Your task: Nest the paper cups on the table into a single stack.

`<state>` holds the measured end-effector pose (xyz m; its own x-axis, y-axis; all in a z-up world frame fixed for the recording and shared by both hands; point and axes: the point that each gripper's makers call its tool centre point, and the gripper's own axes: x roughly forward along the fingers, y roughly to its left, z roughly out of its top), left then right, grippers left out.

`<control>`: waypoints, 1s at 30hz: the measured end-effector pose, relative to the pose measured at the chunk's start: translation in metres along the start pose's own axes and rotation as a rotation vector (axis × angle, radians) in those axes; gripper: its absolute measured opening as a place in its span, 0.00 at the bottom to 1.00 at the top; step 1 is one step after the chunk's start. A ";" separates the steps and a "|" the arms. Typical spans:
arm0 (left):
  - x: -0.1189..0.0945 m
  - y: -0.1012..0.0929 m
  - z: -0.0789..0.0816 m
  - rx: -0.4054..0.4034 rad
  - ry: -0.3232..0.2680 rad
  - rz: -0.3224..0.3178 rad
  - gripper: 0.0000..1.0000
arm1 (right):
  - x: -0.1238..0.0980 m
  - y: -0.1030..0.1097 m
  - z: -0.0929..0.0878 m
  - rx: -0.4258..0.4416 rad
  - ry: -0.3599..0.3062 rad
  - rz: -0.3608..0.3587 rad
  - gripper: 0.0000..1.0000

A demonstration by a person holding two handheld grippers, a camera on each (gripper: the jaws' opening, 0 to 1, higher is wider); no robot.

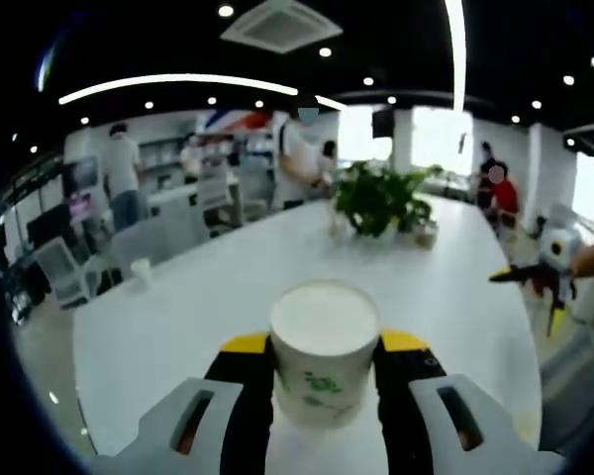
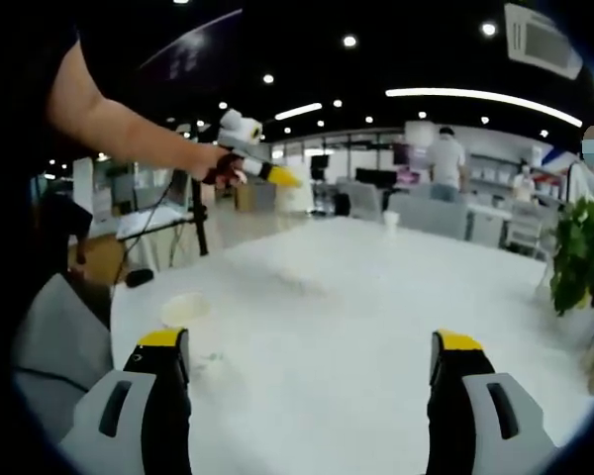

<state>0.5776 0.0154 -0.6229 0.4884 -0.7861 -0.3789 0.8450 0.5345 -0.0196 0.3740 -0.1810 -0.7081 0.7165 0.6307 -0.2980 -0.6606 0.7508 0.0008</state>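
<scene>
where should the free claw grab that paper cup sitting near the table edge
Grip the paper cup across its side wall, below the rim, coming in level from the side. It seems to stand upright with its mouth up, so the round wall suits the open right claw. Squeeze lightly; thin paper probably crushes.

Potted plant (image 1: 381, 198) mid-table (leafy); office chairs (image 1: 64, 269) beyond.
</scene>
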 end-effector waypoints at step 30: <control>-0.019 -0.043 0.020 0.021 -0.032 -0.047 0.37 | -0.008 0.005 0.015 -0.038 -0.020 -0.001 1.00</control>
<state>0.5362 0.0013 -0.5963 0.4544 -0.8201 -0.3477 0.8715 0.4901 -0.0172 0.3682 -0.1796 -0.6916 0.7214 0.6339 -0.2787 -0.6674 0.7439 -0.0356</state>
